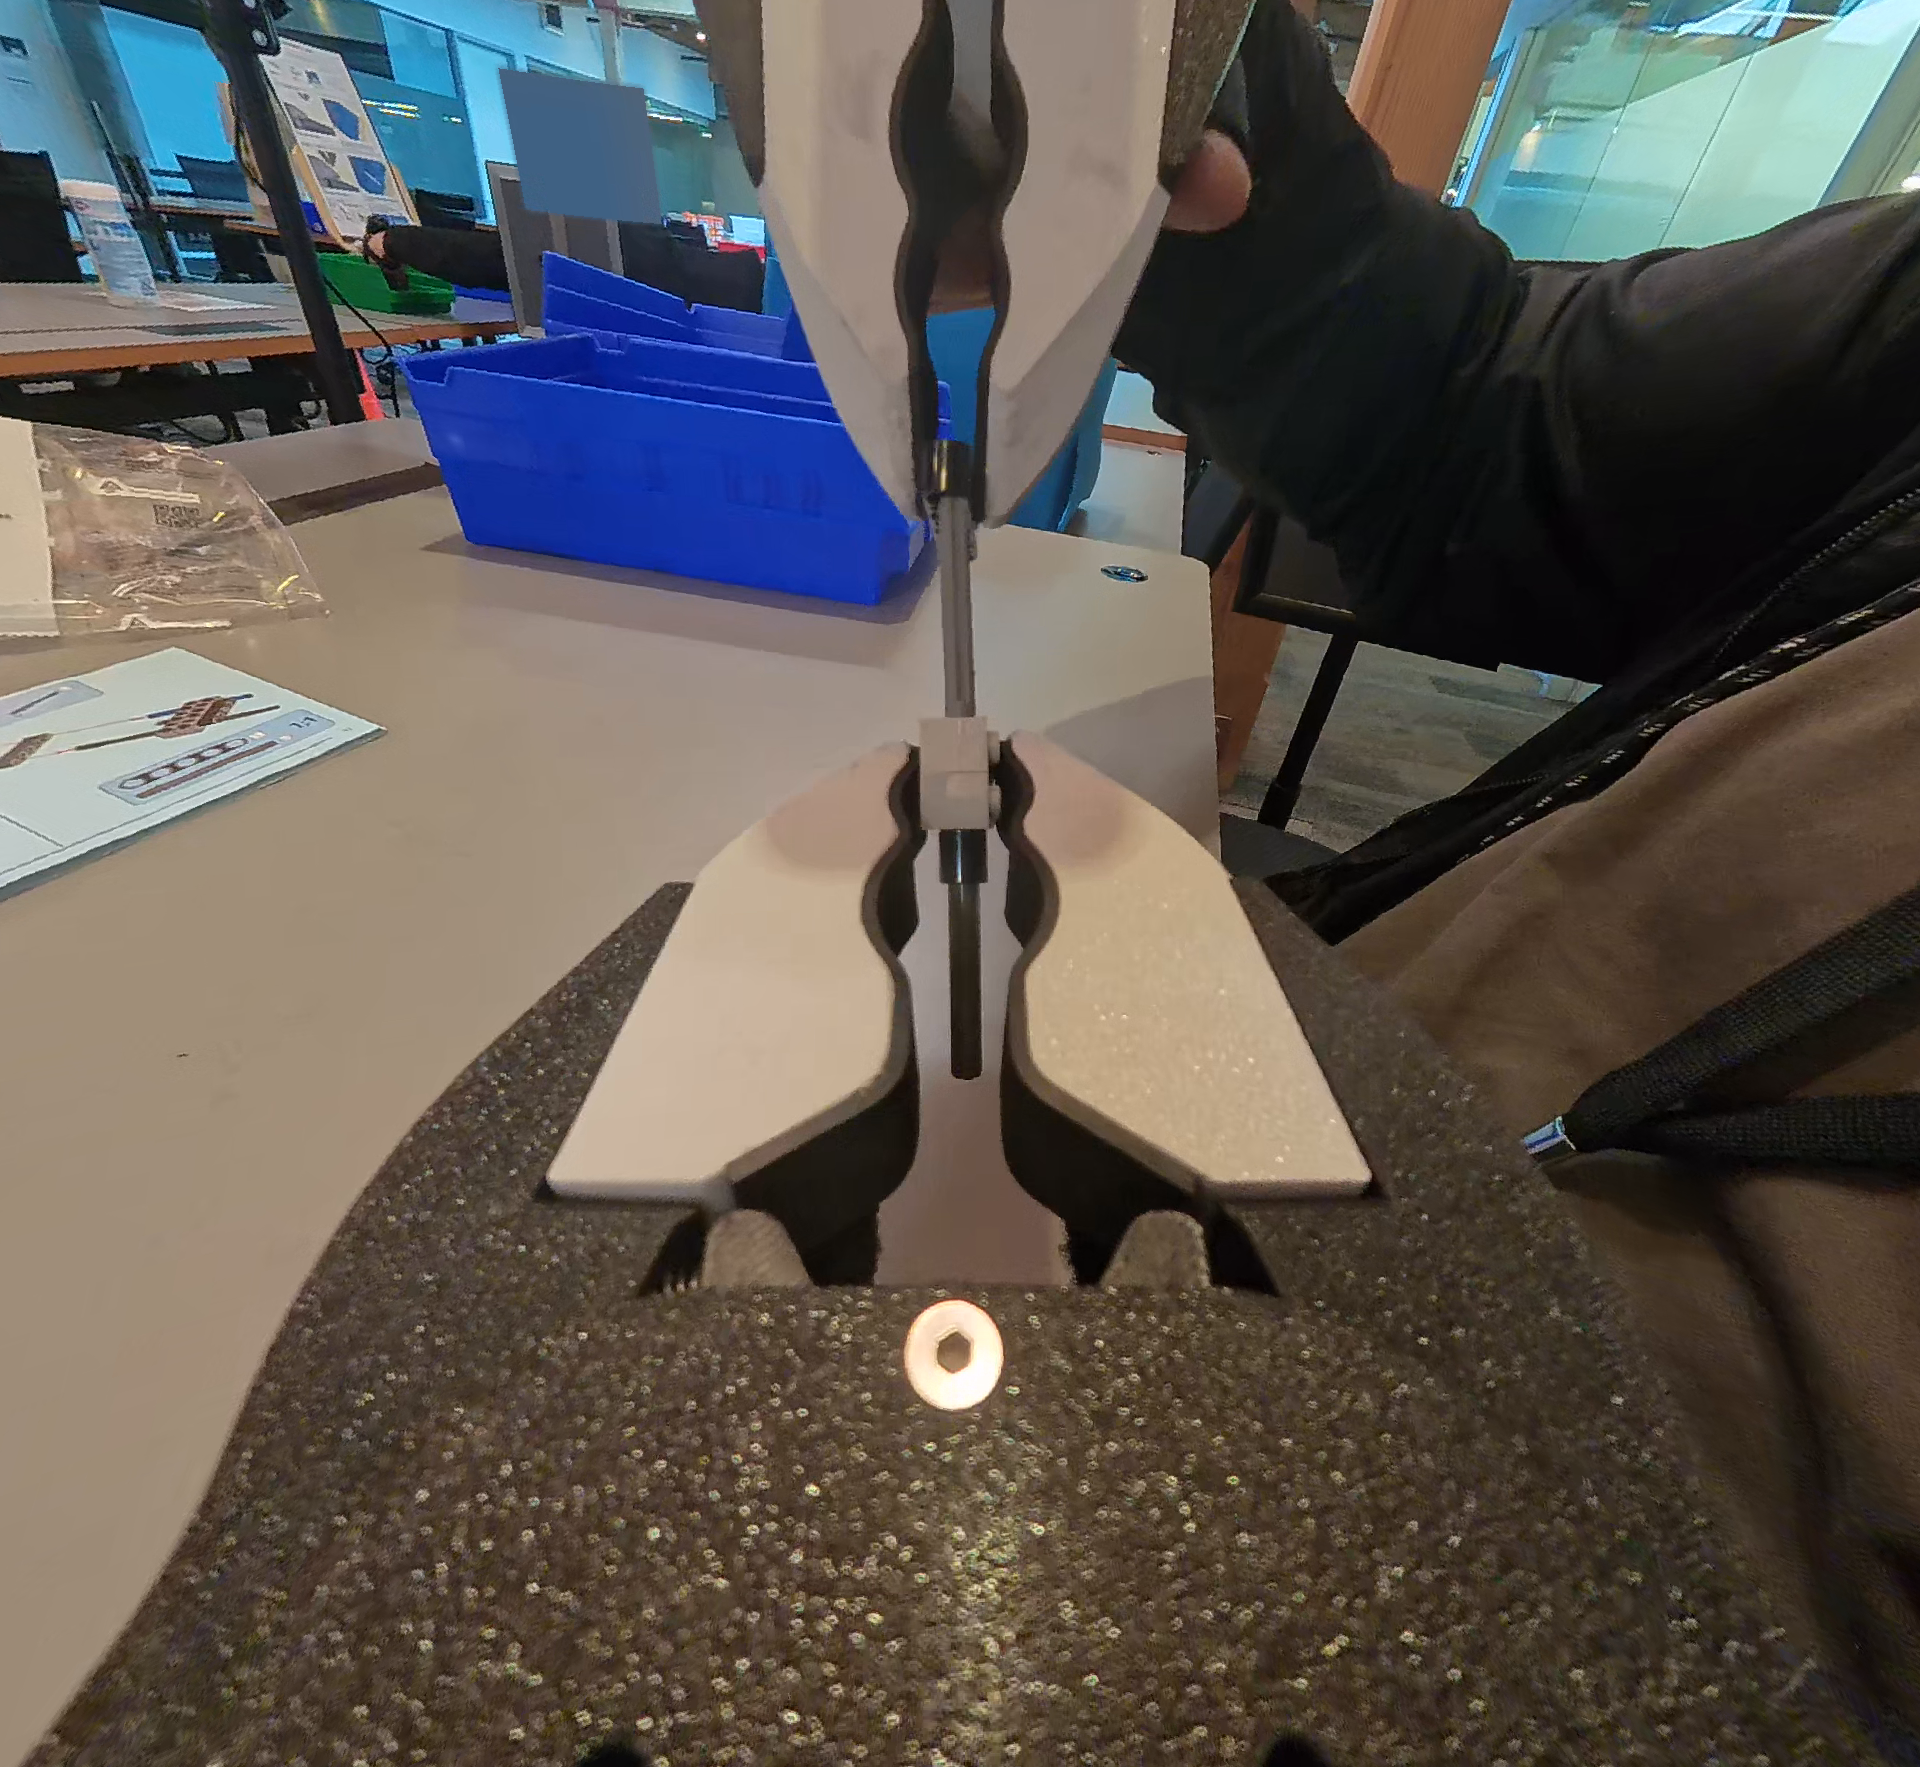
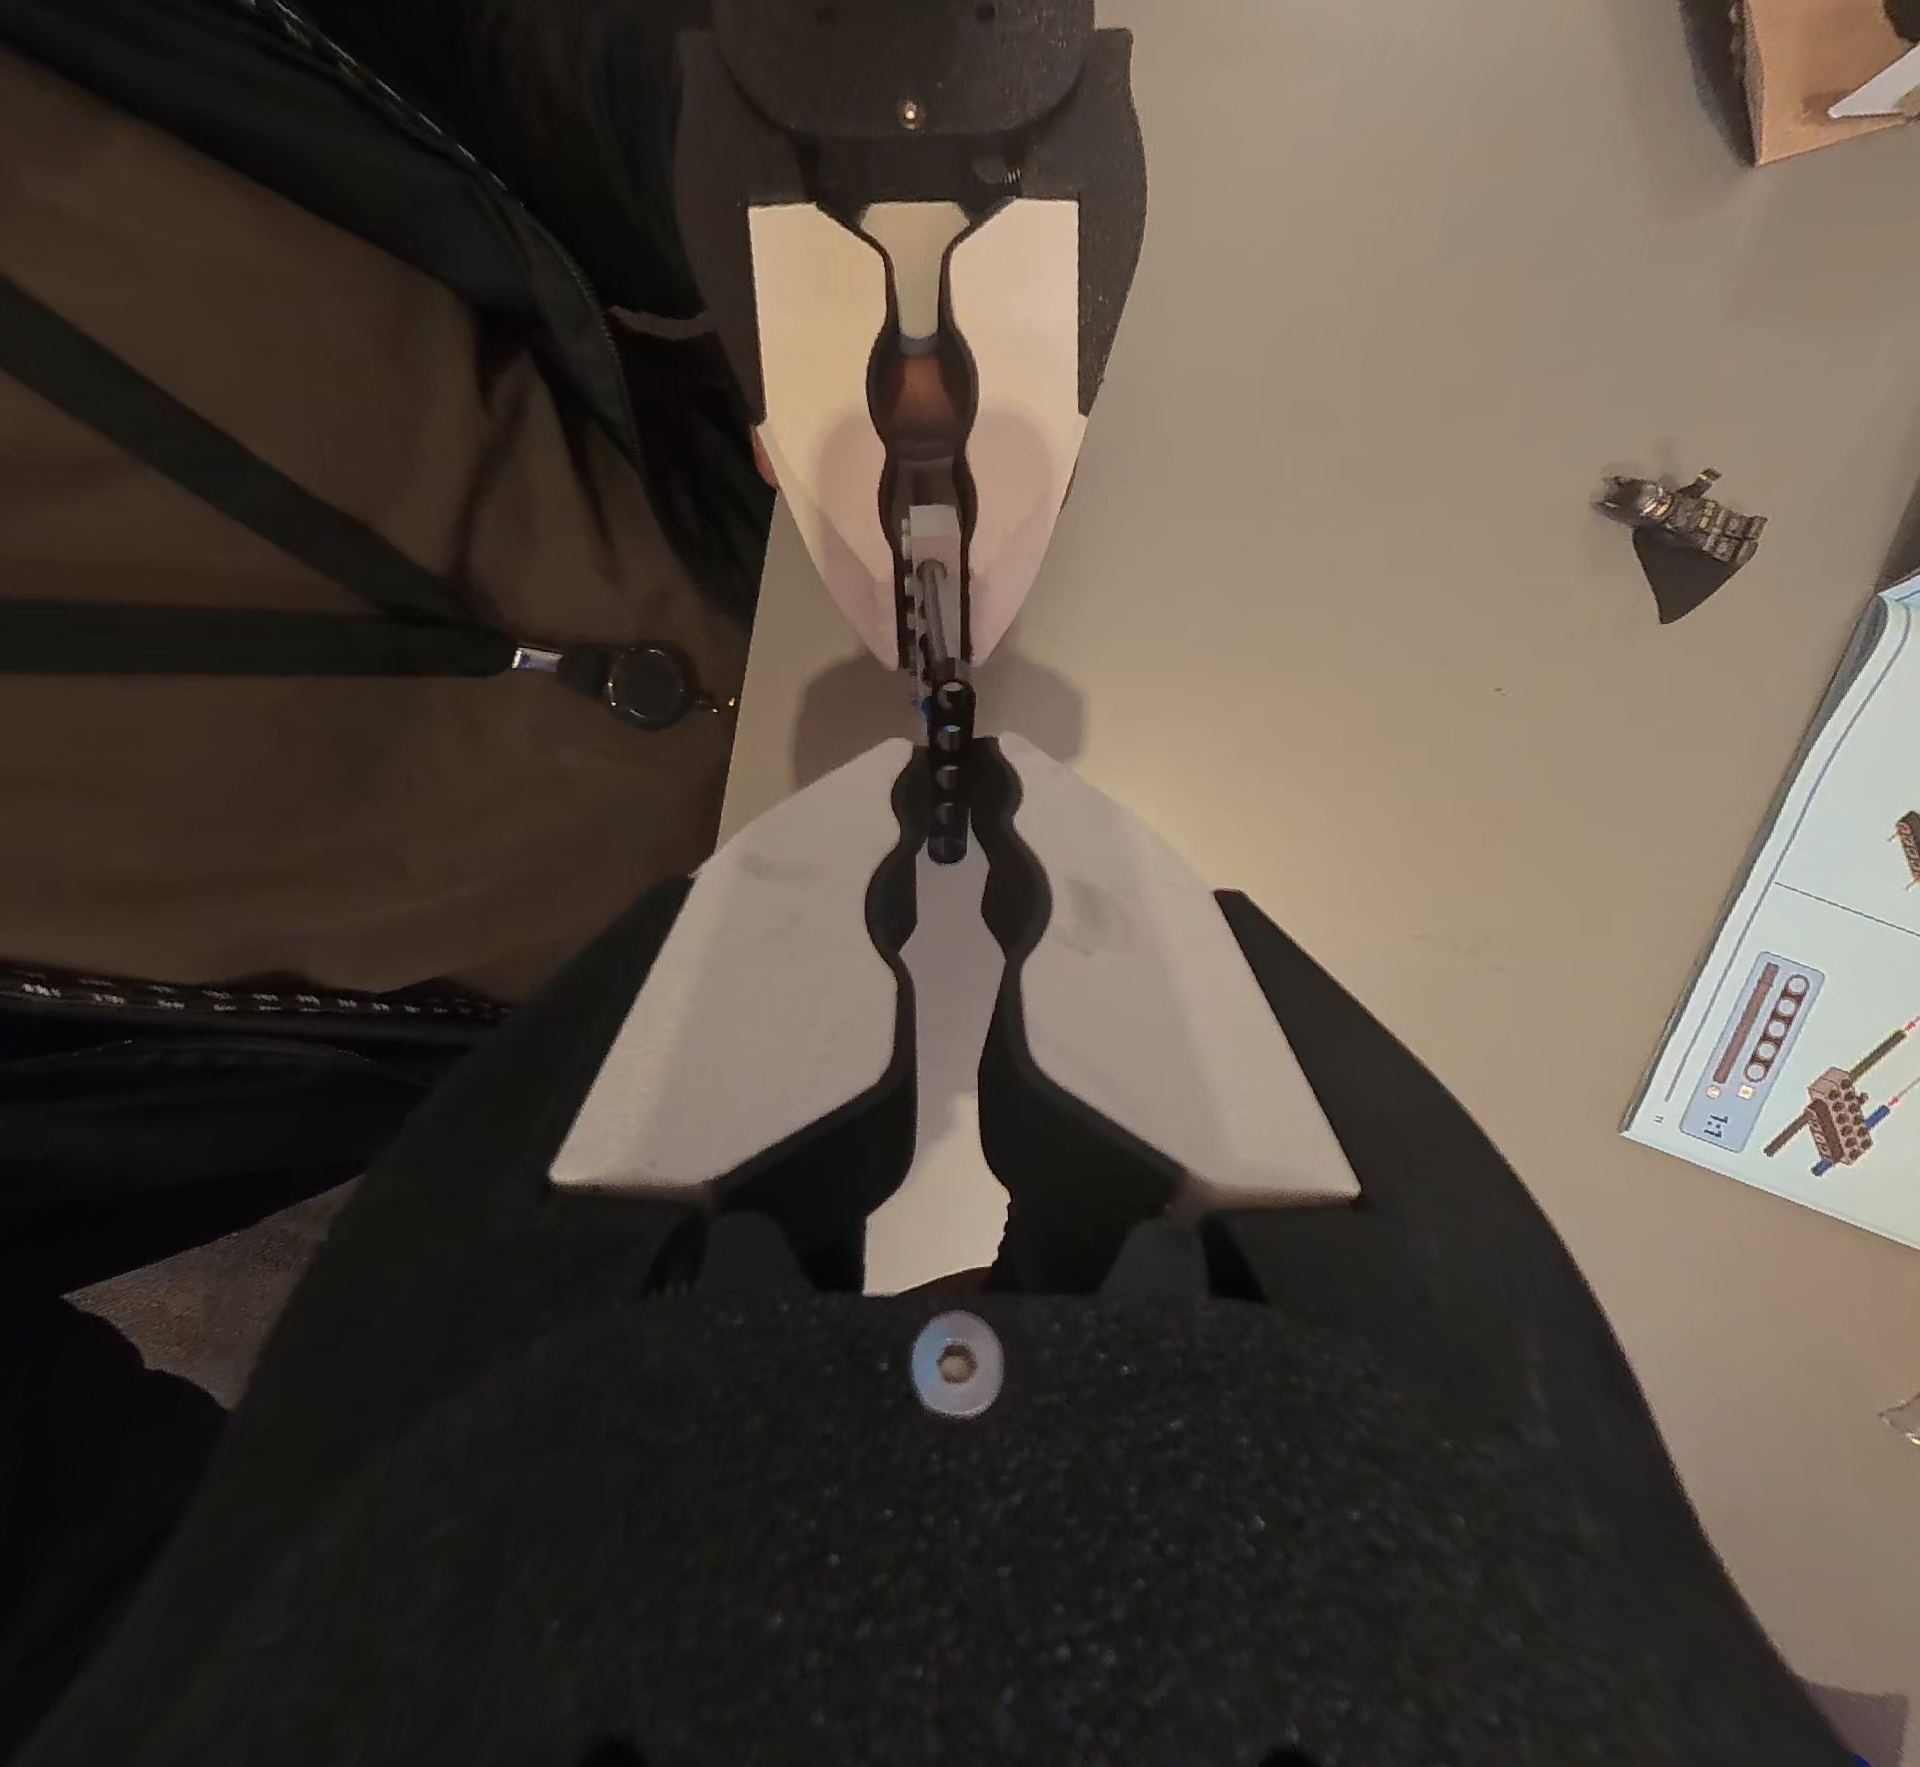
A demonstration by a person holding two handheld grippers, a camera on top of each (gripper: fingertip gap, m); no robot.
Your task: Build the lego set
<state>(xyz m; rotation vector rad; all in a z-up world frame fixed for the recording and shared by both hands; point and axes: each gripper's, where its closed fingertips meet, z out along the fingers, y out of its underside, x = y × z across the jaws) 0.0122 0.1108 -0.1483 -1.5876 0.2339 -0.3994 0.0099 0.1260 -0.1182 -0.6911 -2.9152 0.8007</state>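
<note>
Reading my left wrist view from the left edge, I see a crumpled clear plastic bag (image 1: 177,522) and a pale printed instruction sheet with building diagrams (image 1: 156,761) lying flat on the beige tabletop (image 1: 520,886). Behind them stand stacked blue plastic bins (image 1: 665,470).

At centre, the left hand-held gripper (image 1: 961,761) is narrowed to a slim gap and clamped on a small pale grey plastic brick (image 1: 956,782). Both white fingertips press its sides. A thin grey metal-look rod (image 1: 956,626) runs out of the brick's front. A short black sleeve and a dark pin (image 1: 964,969) trail back between the fingers. The brick is held in the air above the tabletop, near its edge.

The rod's far end meets the right hand-held gripper (image 1: 951,502), which reaches in from above and opposite. To its right is the person's dark-gloved hand (image 1: 1299,190).

In my right wrist view, the right hand-held gripper (image 2: 951,761) is nearly shut on a narrow black plastic beam with a row of round holes (image 2: 948,782). The beam is pinched edgewise between its tips, and its free end sits at the rod's tip. I cannot tell whether the rod has entered a hole. Farther right on the tabletop lies a small dark toy figure with a cape (image 2: 1683,533).
</note>
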